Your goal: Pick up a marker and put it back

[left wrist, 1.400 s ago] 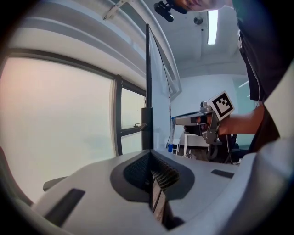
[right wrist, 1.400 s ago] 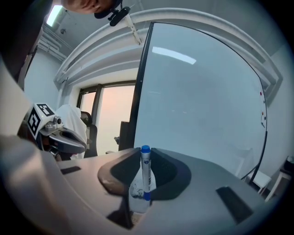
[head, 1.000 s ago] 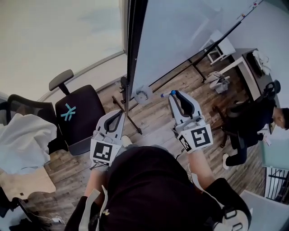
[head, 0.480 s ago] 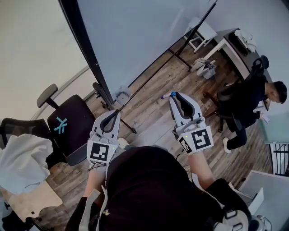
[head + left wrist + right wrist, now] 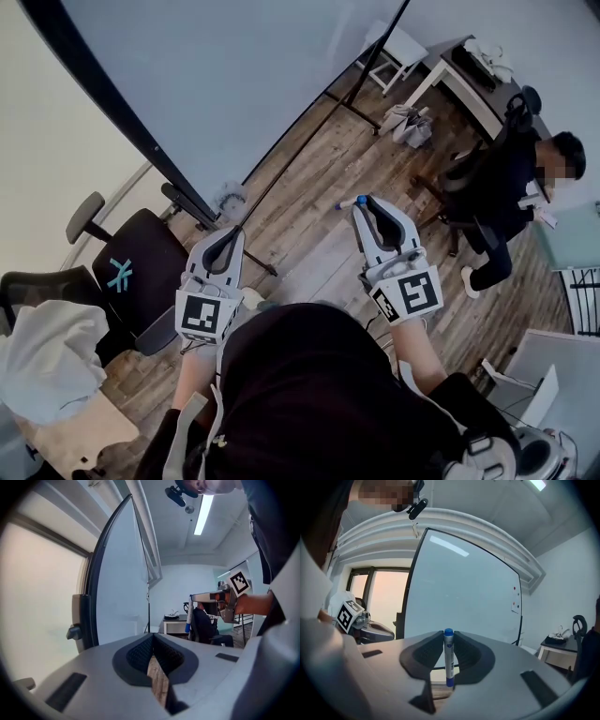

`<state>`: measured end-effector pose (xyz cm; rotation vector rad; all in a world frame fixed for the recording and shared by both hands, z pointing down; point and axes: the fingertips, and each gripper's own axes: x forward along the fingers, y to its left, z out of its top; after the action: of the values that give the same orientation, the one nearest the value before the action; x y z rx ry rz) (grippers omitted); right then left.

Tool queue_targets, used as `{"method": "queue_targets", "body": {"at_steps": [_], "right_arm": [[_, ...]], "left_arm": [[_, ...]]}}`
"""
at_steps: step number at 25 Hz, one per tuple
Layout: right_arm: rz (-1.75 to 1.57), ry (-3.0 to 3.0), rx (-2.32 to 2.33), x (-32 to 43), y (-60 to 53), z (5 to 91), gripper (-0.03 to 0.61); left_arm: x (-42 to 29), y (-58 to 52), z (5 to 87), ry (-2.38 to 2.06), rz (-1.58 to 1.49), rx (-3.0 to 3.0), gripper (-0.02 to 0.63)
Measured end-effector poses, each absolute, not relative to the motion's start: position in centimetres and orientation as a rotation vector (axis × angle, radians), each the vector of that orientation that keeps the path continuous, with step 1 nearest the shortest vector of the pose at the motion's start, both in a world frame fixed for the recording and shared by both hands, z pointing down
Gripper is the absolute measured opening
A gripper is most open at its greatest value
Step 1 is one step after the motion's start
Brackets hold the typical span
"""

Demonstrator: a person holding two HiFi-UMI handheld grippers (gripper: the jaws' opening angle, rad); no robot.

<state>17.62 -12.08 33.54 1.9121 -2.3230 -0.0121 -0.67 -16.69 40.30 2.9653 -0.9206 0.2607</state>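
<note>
Pick-up is being judged done: the marker (image 5: pixel 448 658) is being gripped upright in the jaws of the right gripper (image 5: pixel 367 202), centre-right of the head view. Its return is being left outstanding. The left gripper (image 5: pixel 228 246) is being held nearly closed on nothing. Versus the earlier frame, the whiteboard (image 5: pixel 234 84) is being seen shifted leftward.
</note>
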Motion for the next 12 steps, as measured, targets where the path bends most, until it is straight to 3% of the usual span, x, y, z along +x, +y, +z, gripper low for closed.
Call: {"method": "queue_targets", "body": {"at_steps": [12], "right_arm": [[0.043, -2.272, 1.966, 19.6, -9.9, 34.7, 0.080]], "left_arm": [[0.7, -16.7, 40.2, -0.890, 0.238, 2.998, 0.009]]}}
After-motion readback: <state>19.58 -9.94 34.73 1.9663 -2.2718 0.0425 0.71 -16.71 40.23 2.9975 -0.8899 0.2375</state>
